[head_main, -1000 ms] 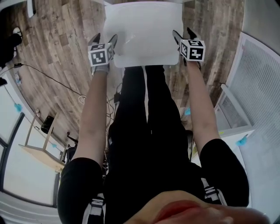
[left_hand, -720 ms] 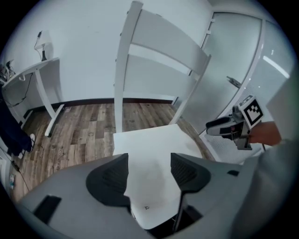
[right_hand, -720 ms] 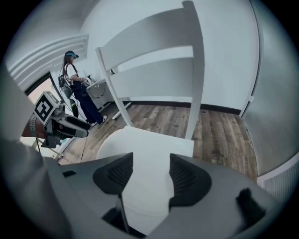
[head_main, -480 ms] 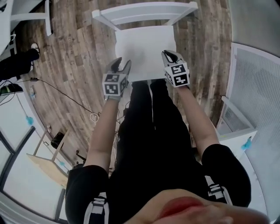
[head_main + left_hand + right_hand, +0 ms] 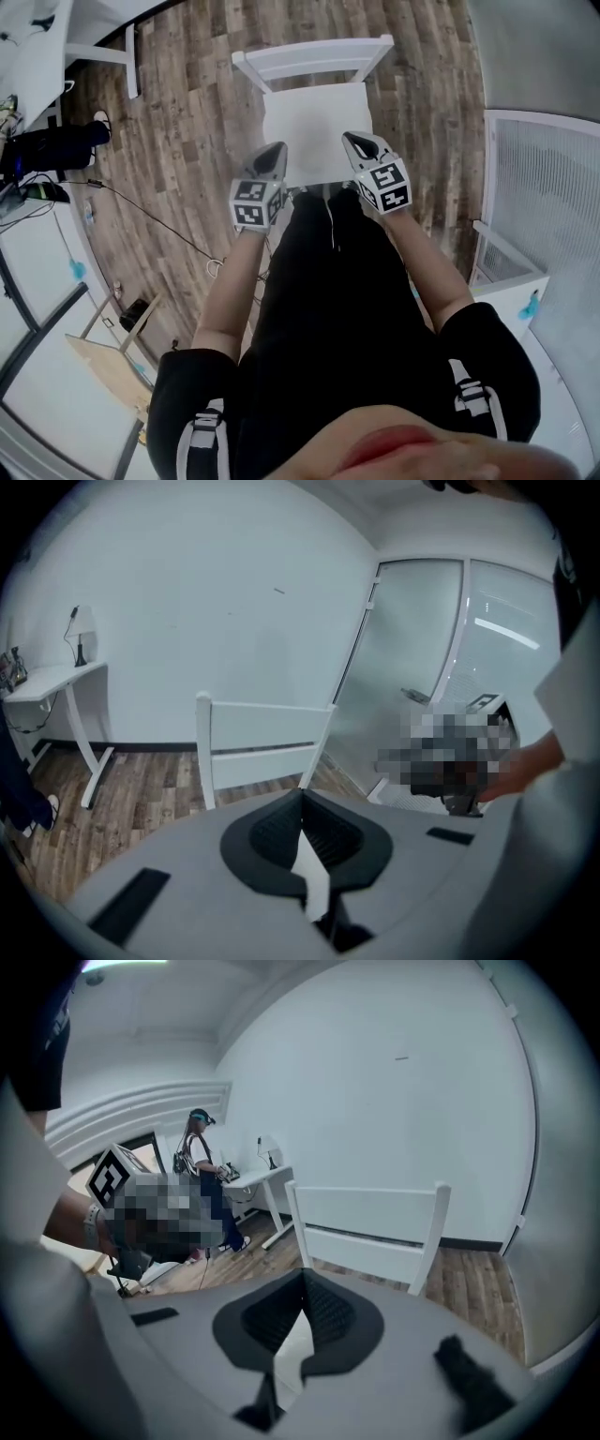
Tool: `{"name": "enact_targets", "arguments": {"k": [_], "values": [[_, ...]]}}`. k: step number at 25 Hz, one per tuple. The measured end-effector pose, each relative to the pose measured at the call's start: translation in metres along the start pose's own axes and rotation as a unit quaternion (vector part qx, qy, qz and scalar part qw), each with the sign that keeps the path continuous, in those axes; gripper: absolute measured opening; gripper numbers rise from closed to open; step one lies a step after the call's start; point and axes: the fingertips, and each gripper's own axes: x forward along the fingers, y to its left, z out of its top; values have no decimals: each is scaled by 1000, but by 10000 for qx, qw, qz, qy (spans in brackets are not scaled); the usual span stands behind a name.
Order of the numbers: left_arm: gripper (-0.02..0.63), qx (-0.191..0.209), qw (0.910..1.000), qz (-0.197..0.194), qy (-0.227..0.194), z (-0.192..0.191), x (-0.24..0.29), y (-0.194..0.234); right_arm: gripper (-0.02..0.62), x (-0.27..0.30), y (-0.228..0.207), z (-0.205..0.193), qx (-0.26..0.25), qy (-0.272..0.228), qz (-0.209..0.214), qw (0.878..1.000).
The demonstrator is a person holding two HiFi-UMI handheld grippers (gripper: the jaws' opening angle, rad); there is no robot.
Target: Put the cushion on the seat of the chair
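The white cushion (image 5: 314,127) lies flat on the seat of the white chair (image 5: 314,58), straight ahead of me on the wood floor. My left gripper (image 5: 273,153) hovers above the cushion's near left corner, shut and empty. The right gripper (image 5: 360,143) hovers above the near right corner, also shut with nothing in it. In the left gripper view the shut left gripper (image 5: 302,797) points at the chair's backrest (image 5: 262,747). In the right gripper view the right gripper (image 5: 302,1277) is likewise shut below the backrest (image 5: 370,1227). Neither gripper touches the cushion.
A white desk (image 5: 94,28) stands at the far left with a person's shoe (image 5: 56,145) and a cable (image 5: 141,211) on the floor near it. A small wooden table (image 5: 103,352) is at my left, a white cabinet (image 5: 539,187) at my right. Another person (image 5: 202,1162) stands by the desk.
Both grippers, open at the cushion's near corners before, have lifted up and back from it and shut. The cushion stays on the seat, and the chair looks smaller and farther.
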Motion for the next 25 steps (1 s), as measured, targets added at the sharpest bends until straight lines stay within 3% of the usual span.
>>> {"name": "enact_targets", "arguments": {"k": [5, 10, 18, 25], "values": [[11, 265, 9980, -291, -497, 56, -45, -42, 15, -52, 28, 60, -241, -562, 135, 9980], [12, 692, 9895, -581, -1124, 117, -89, -87, 15, -111, 54, 125, -552, -1274, 345, 9897], [12, 1427, 9686, -626, -1940, 191, -151, -128, 15, -169, 81, 196, -715, -2267, 555, 9698], [12, 1608, 9579, -604, -2299, 226, -174, -135, 15, -194, 90, 248, -1030, -2697, 707, 9548]]}}
